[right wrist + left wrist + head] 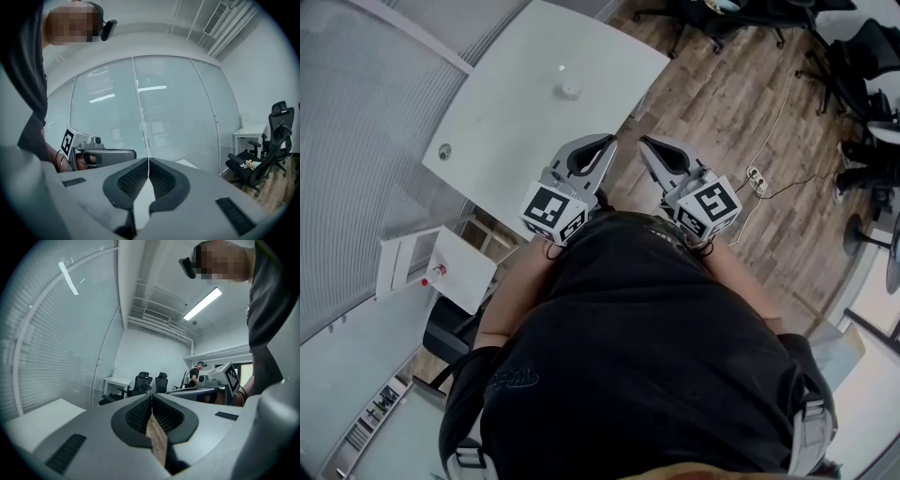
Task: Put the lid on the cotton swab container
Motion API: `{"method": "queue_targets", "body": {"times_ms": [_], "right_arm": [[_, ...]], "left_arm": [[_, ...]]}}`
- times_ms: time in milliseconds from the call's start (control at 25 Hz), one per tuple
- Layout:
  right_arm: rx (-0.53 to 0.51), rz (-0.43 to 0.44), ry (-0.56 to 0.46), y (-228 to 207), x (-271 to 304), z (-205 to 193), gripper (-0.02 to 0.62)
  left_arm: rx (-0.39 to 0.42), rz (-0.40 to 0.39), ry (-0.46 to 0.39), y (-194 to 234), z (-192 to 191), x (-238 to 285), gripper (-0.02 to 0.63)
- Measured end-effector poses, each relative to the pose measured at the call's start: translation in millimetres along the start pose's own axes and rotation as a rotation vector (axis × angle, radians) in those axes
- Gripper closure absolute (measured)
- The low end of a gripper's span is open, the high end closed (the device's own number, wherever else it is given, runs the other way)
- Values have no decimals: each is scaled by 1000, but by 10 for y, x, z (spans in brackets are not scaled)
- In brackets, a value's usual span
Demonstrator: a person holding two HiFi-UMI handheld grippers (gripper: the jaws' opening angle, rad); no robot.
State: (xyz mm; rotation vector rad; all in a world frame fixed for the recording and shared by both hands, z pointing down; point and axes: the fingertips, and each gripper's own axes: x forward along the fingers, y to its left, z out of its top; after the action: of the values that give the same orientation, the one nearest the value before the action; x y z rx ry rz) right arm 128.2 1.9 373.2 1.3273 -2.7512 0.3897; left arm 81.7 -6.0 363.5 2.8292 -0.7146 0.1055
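Note:
In the head view a white table (516, 112) stands ahead of me. On its far part sits a small white round container (569, 89), too small to tell whether it has a lid. Near the table's left edge lies a small round disc (444, 151). Both grippers are held close to the person's chest, over the table's near edge and well short of these things. My left gripper (608, 142) (151, 399) is shut with nothing in it. My right gripper (644, 142) (148, 161) is also shut and empty. Each gripper view shows the other gripper beside it.
A glass wall with blinds (366, 112) runs along the left. A low white cabinet (441, 272) stands by the table's near left. Wood floor lies to the right, with a power strip and cable (757, 180) and black office chairs (862, 66) further back.

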Motion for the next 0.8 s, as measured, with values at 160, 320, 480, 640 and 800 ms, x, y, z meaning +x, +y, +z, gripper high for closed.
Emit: {"method": "queue_targets", "body": {"times_ms": [160, 320, 480, 640, 800], "right_arm": [[-8, 11, -16, 65, 348, 78, 571], [-18, 52, 3, 183, 617, 81, 571], [-34, 74, 21, 177, 782, 92, 571], [-34, 107, 49, 115, 948, 72, 571], [-26, 147, 62, -16, 1139, 121, 571]], "left_arm": [[21, -1, -8, 316, 70, -79, 588], [-2, 17, -21, 567, 76, -179, 588], [-4, 44, -27, 712, 52, -225, 588], [-12, 91, -40, 900, 68, -229, 588], [-14, 141, -28, 1079, 55, -172, 588]]}}
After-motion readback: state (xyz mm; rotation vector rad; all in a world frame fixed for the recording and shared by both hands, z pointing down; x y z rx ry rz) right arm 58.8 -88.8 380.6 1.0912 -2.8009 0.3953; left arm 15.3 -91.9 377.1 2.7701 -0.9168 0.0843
